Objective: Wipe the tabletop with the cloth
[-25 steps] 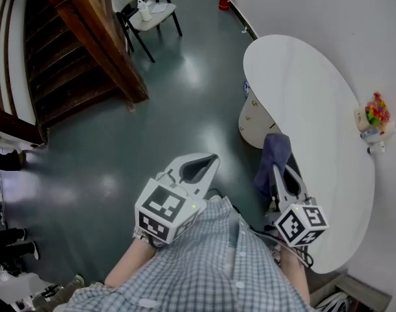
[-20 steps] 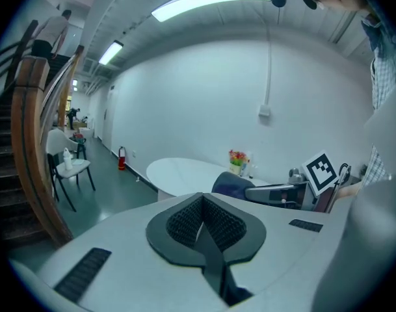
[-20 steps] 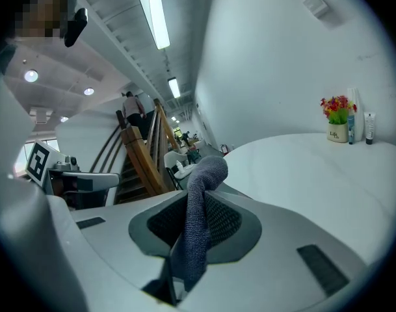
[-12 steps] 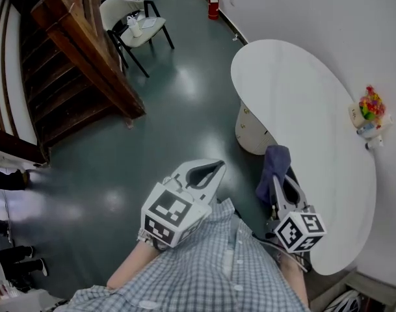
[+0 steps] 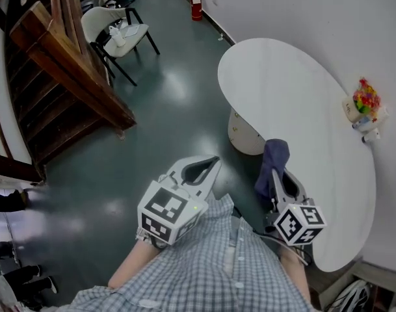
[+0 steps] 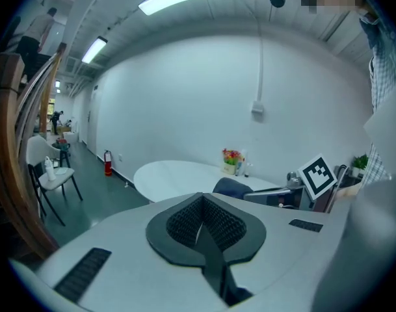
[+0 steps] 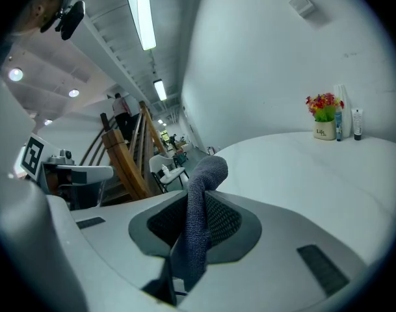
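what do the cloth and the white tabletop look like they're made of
The cloth looks like a soft dark blue-grey textile, matte: a fine knit or weave shows and it folds limply. The tabletop looks hard, smooth and white with a slight sheen, perhaps laminate or painted board; the pictures don't settle which.

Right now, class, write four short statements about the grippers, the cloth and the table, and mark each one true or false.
1. The right gripper is shut on the cloth. True.
2. The left gripper holds a second cloth. False: its jaws are shut on nothing.
3. The cloth lies spread flat on the table. False: it is pinched in the right gripper's jaws, bunched up.
4. Flowers stand on the table beside the wall. True.
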{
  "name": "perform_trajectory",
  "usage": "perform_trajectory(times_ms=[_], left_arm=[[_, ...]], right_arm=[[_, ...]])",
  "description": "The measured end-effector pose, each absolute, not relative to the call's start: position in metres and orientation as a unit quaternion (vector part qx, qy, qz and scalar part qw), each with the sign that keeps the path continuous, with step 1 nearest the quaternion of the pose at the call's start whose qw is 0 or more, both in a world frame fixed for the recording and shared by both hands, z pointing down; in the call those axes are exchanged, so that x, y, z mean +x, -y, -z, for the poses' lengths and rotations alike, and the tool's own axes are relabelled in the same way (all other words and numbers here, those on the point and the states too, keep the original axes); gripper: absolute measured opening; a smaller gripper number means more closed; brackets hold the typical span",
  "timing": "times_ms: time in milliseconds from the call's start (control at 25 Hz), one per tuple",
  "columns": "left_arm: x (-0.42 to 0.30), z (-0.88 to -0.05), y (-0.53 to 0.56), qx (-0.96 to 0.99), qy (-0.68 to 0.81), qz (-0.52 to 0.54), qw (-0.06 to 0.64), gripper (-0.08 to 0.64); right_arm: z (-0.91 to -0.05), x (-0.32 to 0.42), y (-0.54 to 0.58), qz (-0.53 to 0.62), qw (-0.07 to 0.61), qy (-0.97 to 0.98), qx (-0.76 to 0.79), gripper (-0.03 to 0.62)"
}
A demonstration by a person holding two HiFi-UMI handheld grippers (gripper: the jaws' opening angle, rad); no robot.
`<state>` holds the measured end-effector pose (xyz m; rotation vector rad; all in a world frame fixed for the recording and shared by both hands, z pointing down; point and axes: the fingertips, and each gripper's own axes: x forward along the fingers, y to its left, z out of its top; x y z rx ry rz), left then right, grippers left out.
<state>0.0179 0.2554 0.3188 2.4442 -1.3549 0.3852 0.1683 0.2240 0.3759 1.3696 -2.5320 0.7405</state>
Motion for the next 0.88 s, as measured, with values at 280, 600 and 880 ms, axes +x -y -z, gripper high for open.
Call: perform_trajectory(times_ms=[280, 600, 880], left_arm=[[0.012, -0.32, -0.195, 0.875, 0.433, -0.148, 0.157, 0.006], [0.002, -0.319, -0.122, 0.895, 0.379, -0.167, 0.162, 0.006], [-0.013, -0.32, -0.072, 0.906, 0.346, -0.176, 0.168, 0.006]], right_arm=[[-0.388, 0.174, -0.181, -0.265, 0.091, 0.815, 0.506, 0.067], [-0.404, 0.19, -0.135, -0.287, 0.112, 0.763, 0.569, 0.067], [-0.418, 0.203, -0.109, -0.295, 0.136, 0.718, 0.615, 0.067]])
